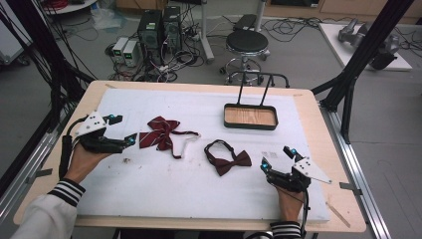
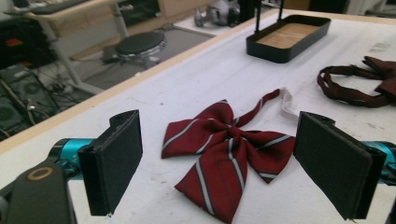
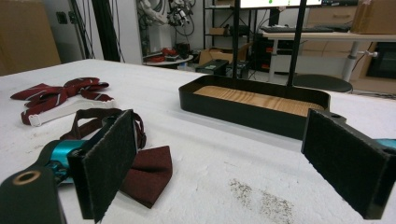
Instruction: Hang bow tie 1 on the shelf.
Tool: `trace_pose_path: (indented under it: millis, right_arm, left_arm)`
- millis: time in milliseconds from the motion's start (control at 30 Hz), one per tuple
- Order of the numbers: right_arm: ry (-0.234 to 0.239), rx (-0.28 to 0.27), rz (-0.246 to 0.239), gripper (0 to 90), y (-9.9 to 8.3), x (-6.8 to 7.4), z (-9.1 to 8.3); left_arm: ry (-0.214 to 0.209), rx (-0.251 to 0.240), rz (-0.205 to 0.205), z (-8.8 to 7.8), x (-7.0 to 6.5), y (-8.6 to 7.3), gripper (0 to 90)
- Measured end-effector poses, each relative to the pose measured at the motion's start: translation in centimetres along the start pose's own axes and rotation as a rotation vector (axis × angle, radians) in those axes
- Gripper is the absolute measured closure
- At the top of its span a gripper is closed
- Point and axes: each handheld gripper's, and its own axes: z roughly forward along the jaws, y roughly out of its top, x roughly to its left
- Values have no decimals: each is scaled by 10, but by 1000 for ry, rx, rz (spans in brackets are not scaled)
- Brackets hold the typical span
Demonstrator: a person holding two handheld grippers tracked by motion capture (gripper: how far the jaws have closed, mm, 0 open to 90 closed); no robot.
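Observation:
A striped red bow tie (image 1: 159, 133) with a white strap lies left of centre on the white mat; it shows close ahead in the left gripper view (image 2: 229, 149) and far left in the right gripper view (image 3: 58, 95). A plain dark-red bow tie (image 1: 228, 158) lies near the middle, its band looped behind it (image 2: 355, 84) (image 3: 148, 175). My left gripper (image 1: 122, 130) stands open just left of the striped tie (image 2: 219, 158). My right gripper (image 1: 279, 158) stands open to the right of the plain tie (image 3: 219, 163). A black tray with a wooden floor (image 1: 250, 117) sits at the back.
The tray (image 2: 286, 37) (image 3: 252, 109) has a tall black wire handle. The white mat (image 1: 199, 194) covers most of the wooden table (image 1: 338, 164). A black stool (image 1: 247, 45), computers and cables stand on the floor beyond the far edge.

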Motion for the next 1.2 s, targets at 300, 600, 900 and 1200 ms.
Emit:
trace_pose_path:
  millis: [300,600,900,1200]
  right_arm:
    - [1,-3,-1,98,0,-1,0]
    - [0,-1,8,98,0,-1,0]
    - [-2,-6,7,98,0,-1,0]
    - [-2,-7,17,98,0,-1,-1]
  left_arm:
    - [-76,87,29,21,10,19,158]
    - [-134,193,79,48,15,36,156]
    - [-201,282,134,71,18,44,157]
    - [-252,344,158,84,20,35,158]
